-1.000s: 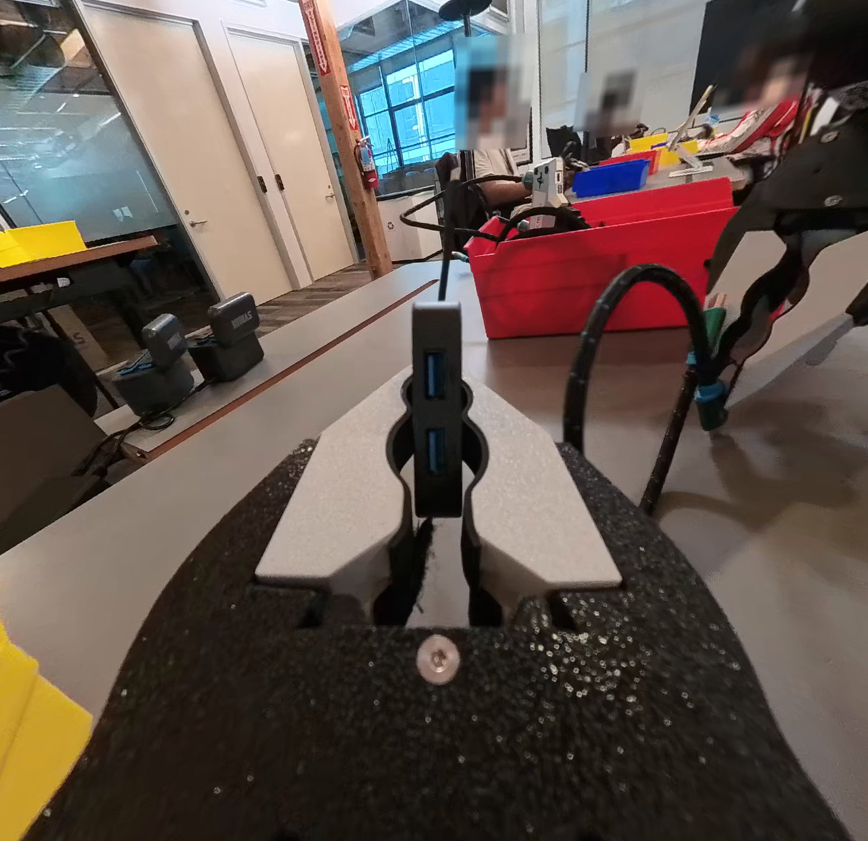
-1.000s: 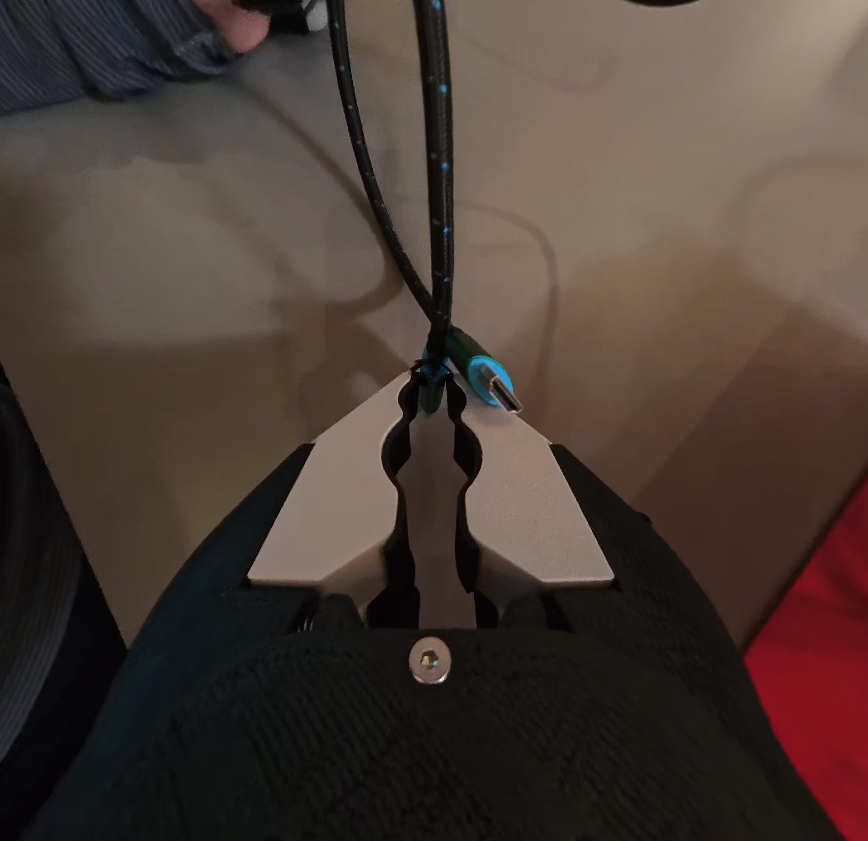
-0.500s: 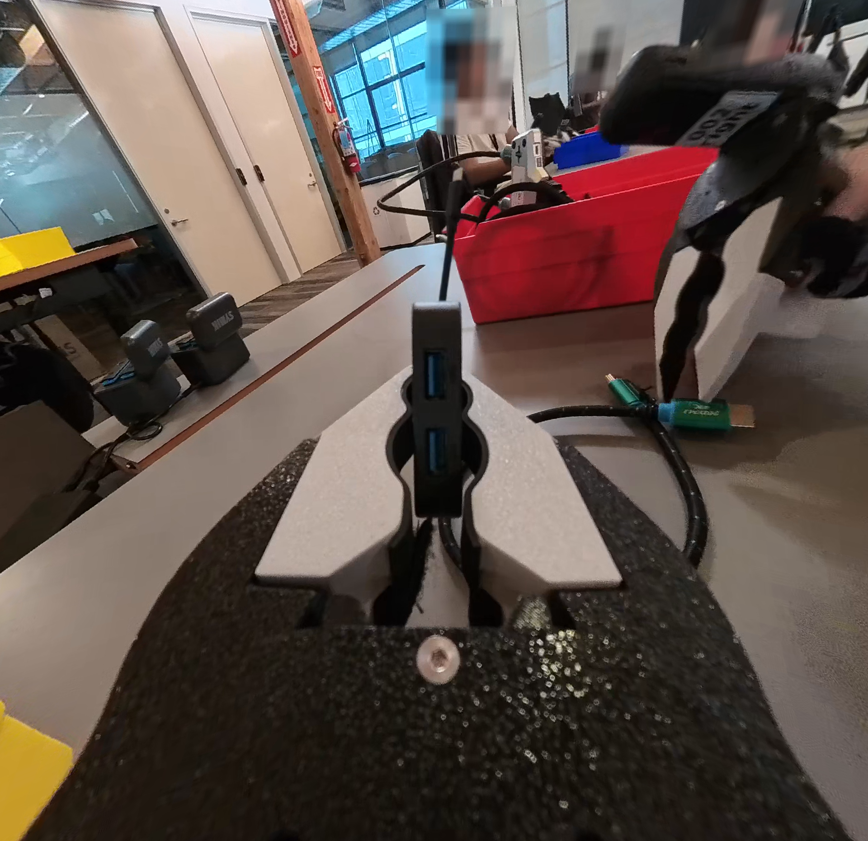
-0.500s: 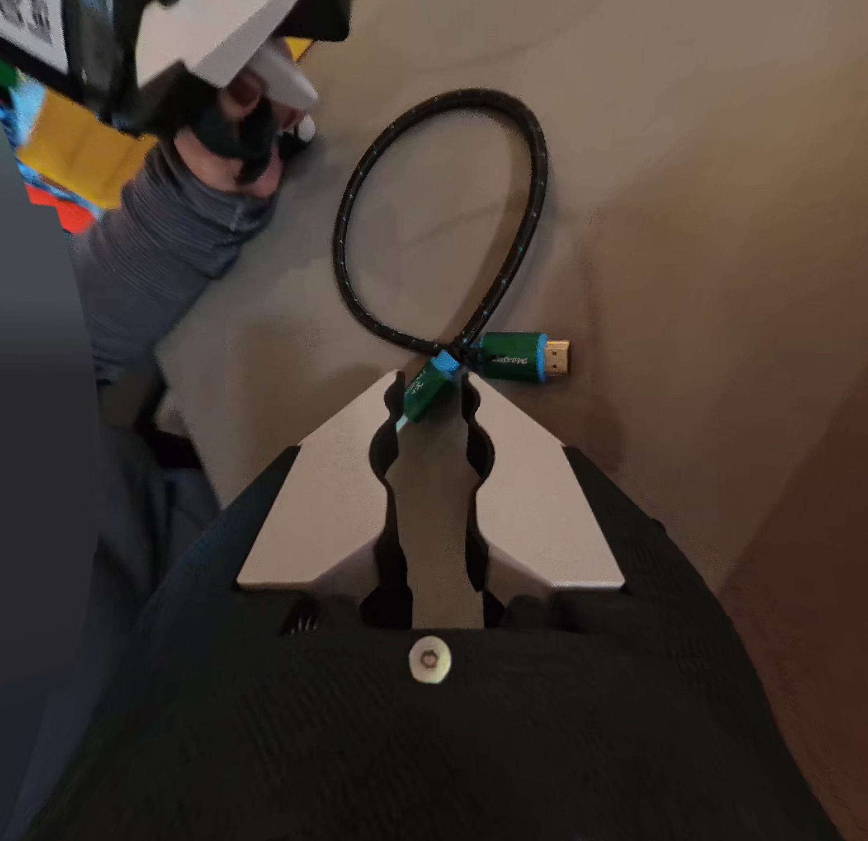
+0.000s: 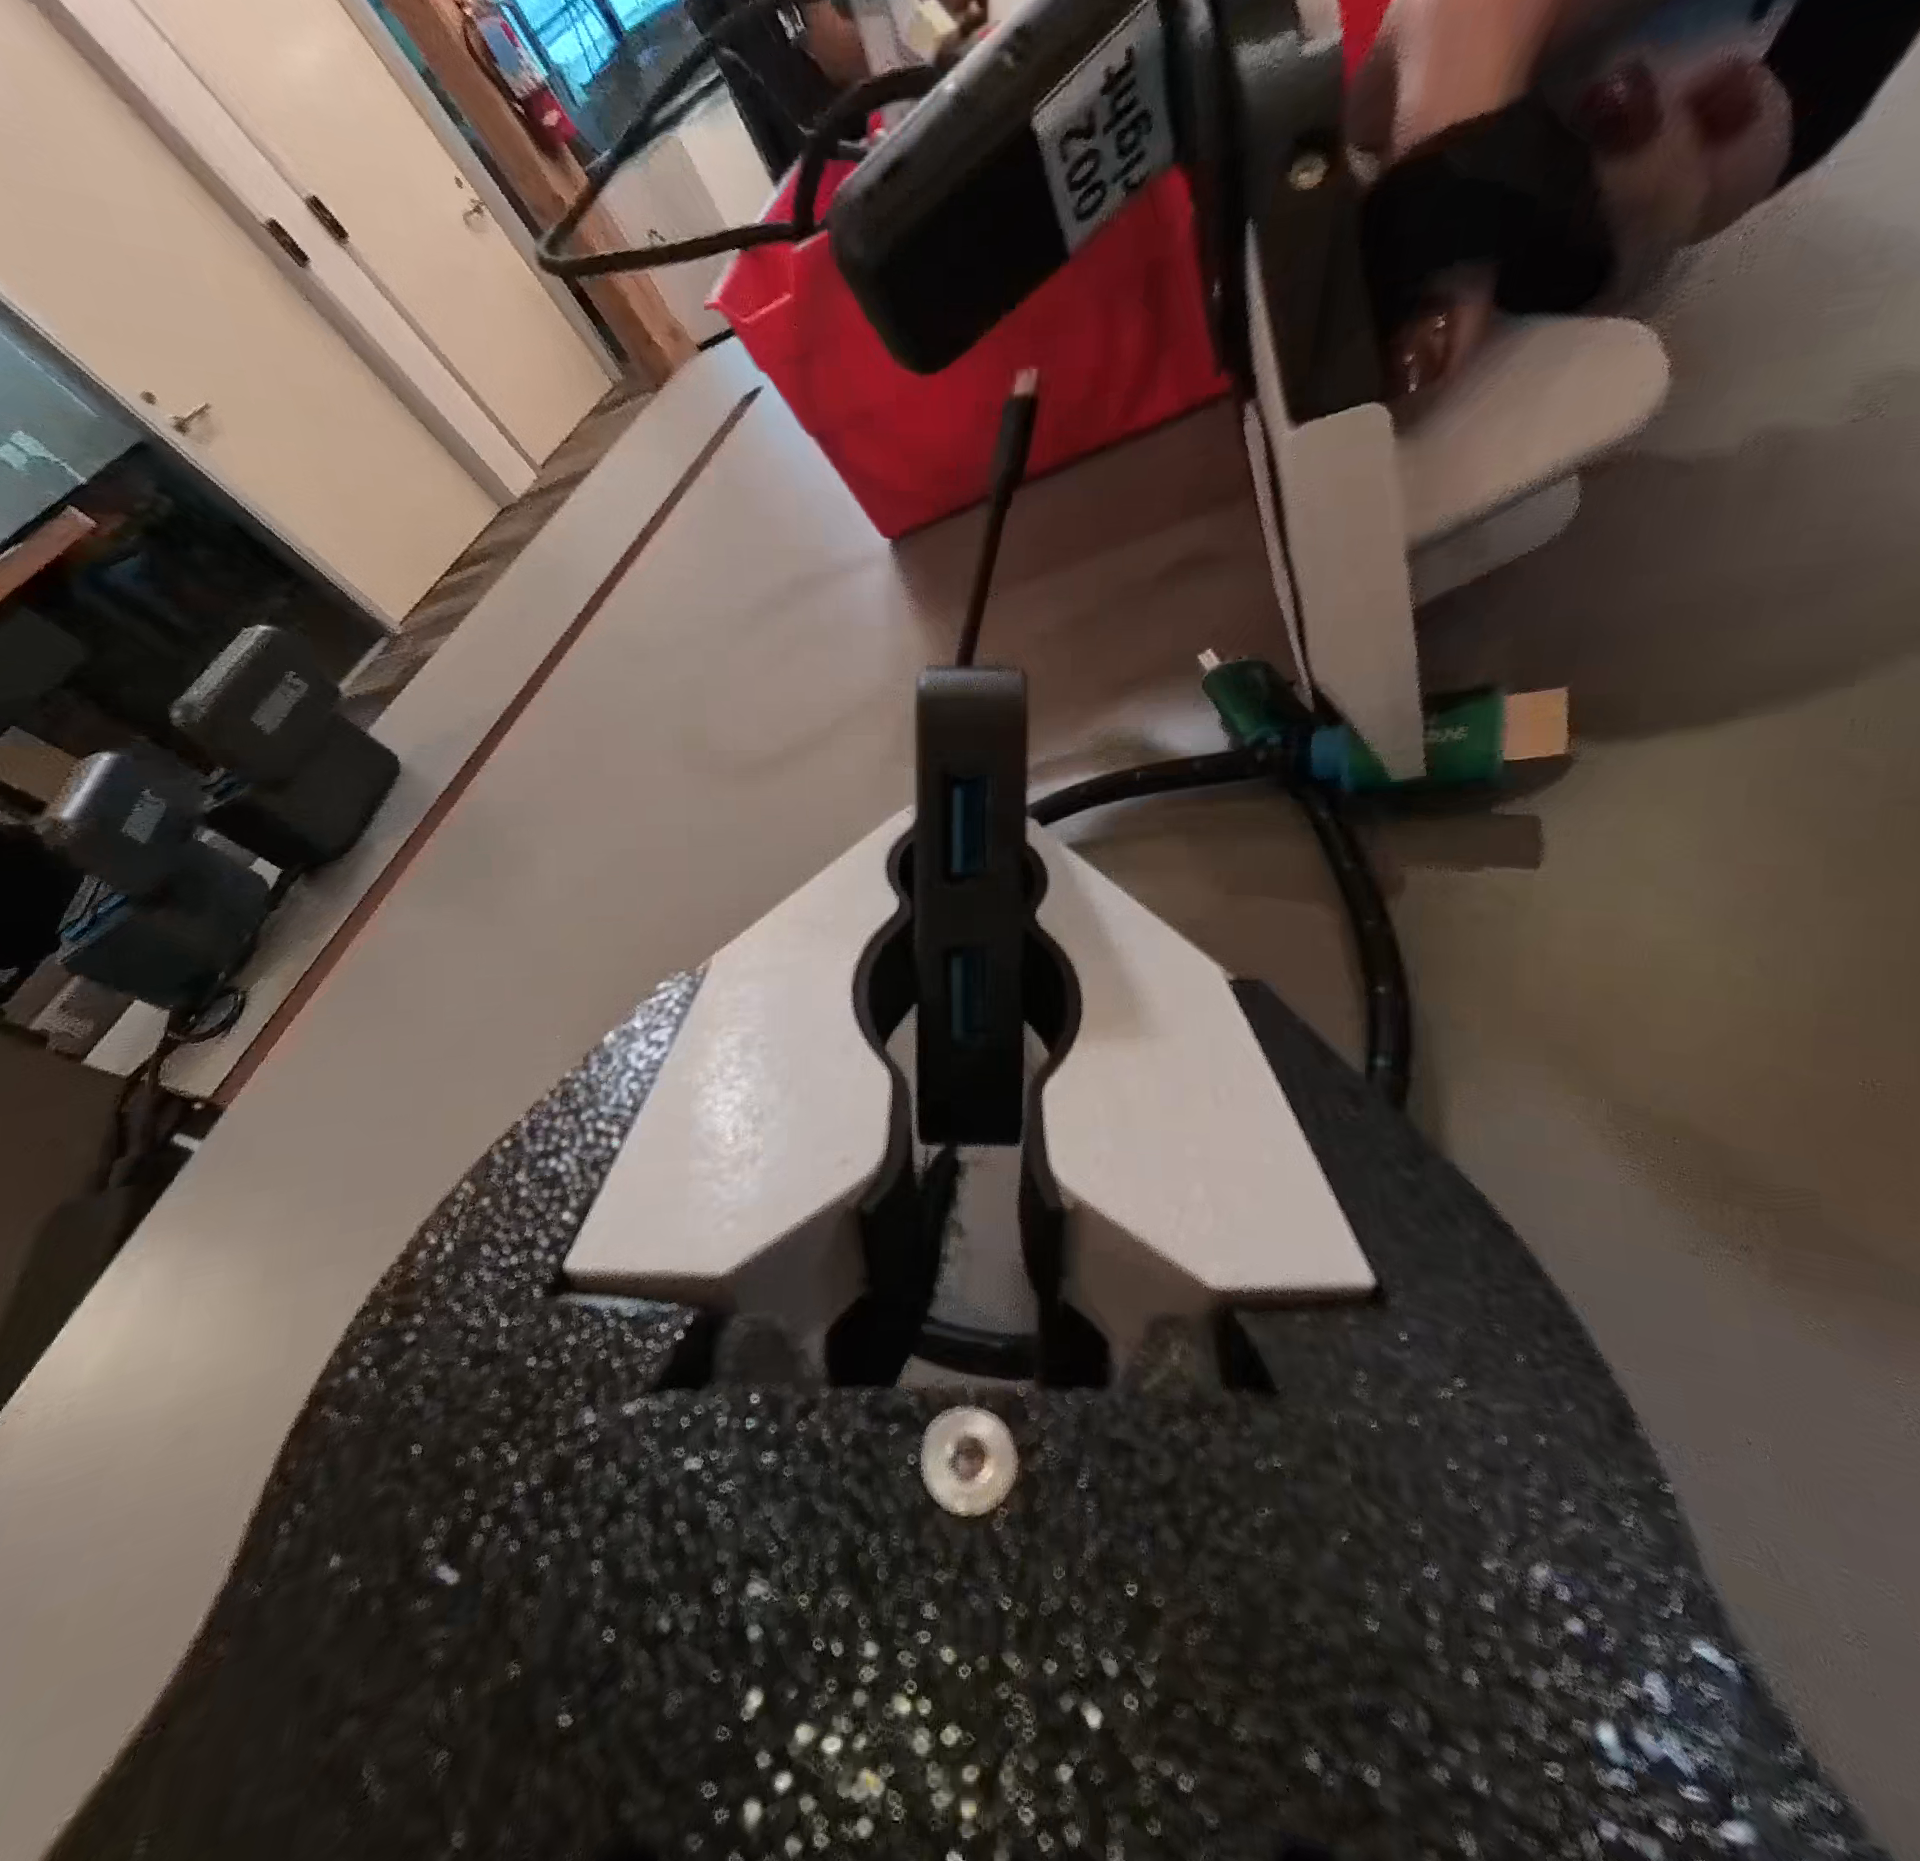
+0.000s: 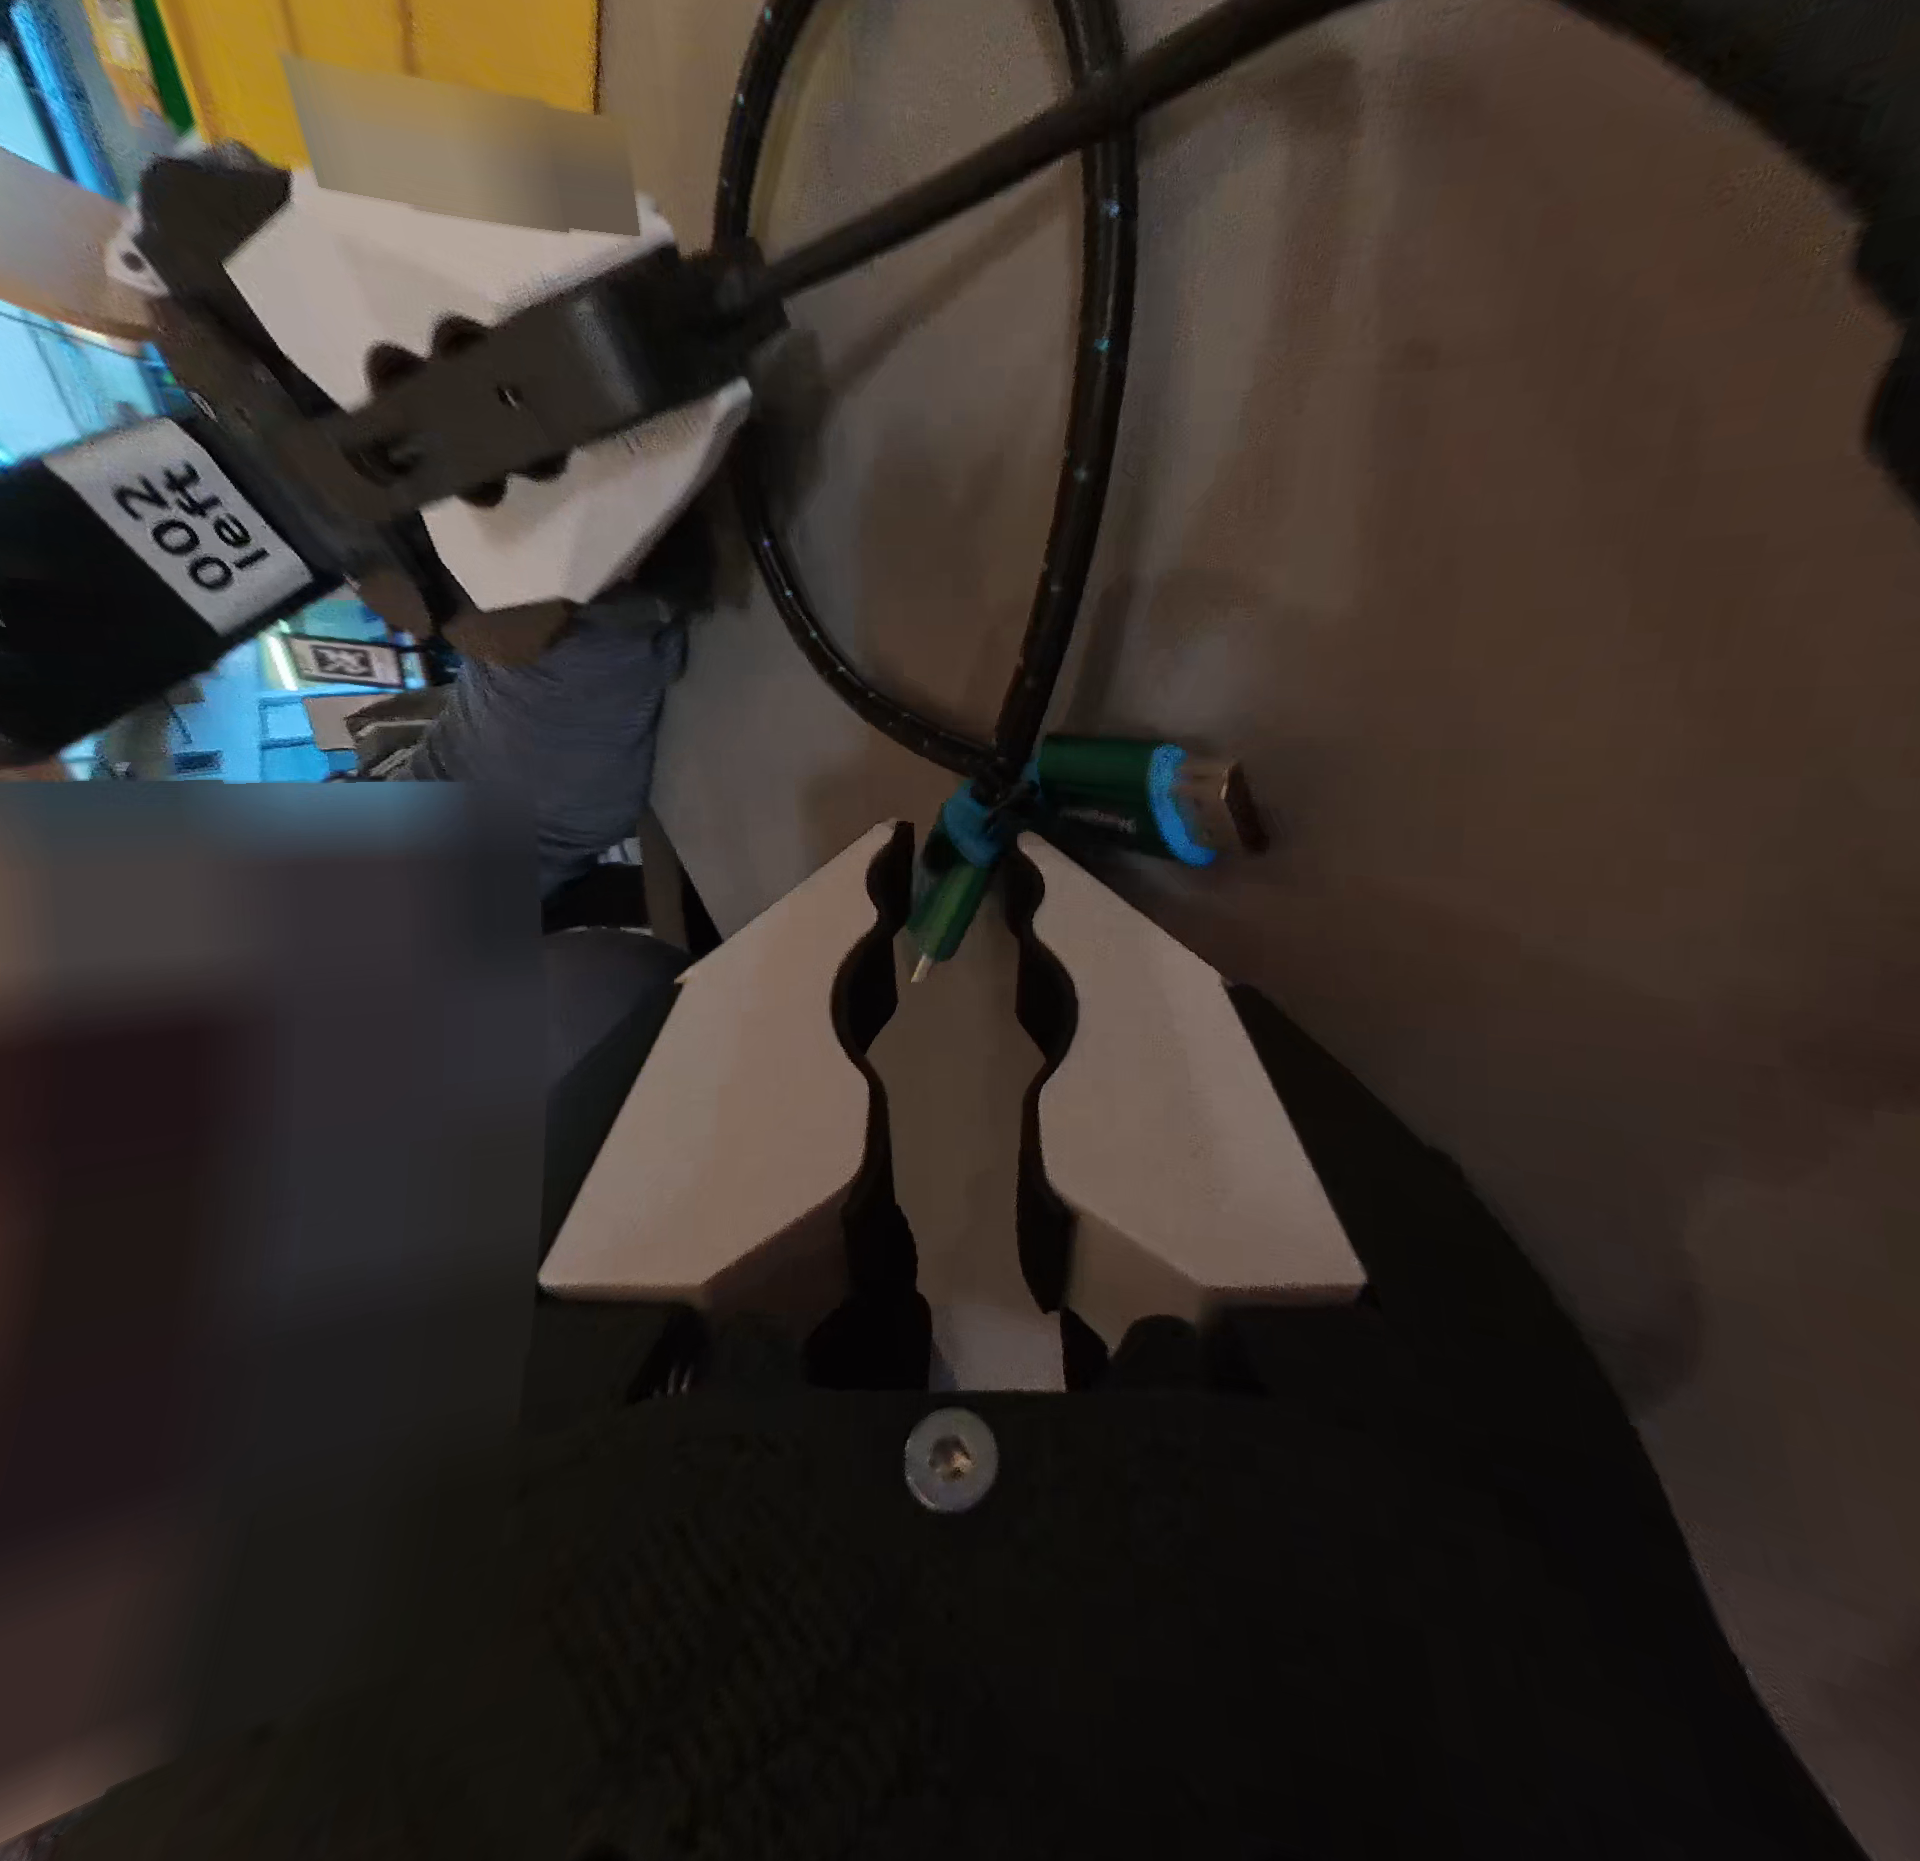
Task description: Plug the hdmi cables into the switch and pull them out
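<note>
Nothing plugged yet: left gripper (image 5: 966, 964) pinches the switch (image 5: 968, 897) edge-up w/ ports empty, right gripper (image 6: 951, 876) spread around the braided cable's small green plug (image 6: 948, 897) on the table (image 6: 1507, 668), mid-surface; grab, insert, pull-out all left.

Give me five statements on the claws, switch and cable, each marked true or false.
1. The left claw is shut on the switch. True.
2. A cable plug sits in the switch's blue ports. False: both ports are empty.
3. The cable lies in a loop on the table. True.
4. The right claw is clamped on a plug. False: its jaws stand apart around the small green plug.
5. The red bin stands beyond the switch. True.
</note>
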`<control>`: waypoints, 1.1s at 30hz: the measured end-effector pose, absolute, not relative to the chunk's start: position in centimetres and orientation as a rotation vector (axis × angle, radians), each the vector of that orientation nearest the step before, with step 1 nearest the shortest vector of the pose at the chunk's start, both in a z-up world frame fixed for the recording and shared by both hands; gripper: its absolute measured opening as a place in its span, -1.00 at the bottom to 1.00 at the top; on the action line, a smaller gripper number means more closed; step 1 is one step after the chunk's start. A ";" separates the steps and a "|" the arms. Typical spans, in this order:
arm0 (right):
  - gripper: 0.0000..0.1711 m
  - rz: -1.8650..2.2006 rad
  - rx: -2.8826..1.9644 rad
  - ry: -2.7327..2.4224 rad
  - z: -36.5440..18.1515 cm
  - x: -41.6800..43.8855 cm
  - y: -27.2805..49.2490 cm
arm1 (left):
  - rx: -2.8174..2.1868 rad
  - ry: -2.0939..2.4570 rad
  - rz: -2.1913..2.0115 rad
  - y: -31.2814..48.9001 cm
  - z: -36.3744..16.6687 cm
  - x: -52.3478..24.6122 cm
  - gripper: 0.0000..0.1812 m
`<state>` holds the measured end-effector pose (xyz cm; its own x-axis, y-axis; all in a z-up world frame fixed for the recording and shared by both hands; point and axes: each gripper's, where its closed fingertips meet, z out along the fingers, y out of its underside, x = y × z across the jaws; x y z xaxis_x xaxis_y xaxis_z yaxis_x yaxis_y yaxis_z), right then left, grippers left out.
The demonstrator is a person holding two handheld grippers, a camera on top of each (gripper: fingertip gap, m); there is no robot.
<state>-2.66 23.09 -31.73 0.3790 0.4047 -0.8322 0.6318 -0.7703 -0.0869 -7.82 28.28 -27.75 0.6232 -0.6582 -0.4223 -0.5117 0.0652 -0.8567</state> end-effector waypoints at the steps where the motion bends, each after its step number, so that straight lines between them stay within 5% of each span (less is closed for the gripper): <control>1: -0.84 -1.351 2.381 0.907 -31.8 -2.9 22.9 | -1.595 1.009 -0.147 28.2 -27.9 -7.6 -0.88; 8: -0.88 -1.527 2.380 0.933 -31.5 -3.8 22.5 | -1.568 0.938 -0.206 28.1 -26.8 -8.0 -0.88; 15: -0.89 -2.271 2.336 0.659 -24.6 -3.1 25.2 | -1.268 0.490 -0.369 27.4 -18.0 -14.3 -0.89; 19: -0.90 -2.642 2.256 0.409 -20.7 -2.0 26.1 | -1.232 0.376 -0.411 27.4 -17.2 -16.8 -0.88; 25: -0.89 -3.076 1.926 0.024 -14.8 1.0 27.2 | -1.290 0.530 -0.607 26.8 -18.8 -12.7 -0.89; 33: -0.89 -3.144 1.760 -0.038 -12.9 0.9 26.2 | -1.314 0.826 -0.898 23.0 -20.4 -5.3 -0.88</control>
<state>0.94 26.16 -12.85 -0.4429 0.3790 -0.8125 -0.3984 -0.8951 -0.2003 -5.33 23.02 -20.44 0.4347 -0.9006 -0.0012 0.0763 0.0381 -0.9964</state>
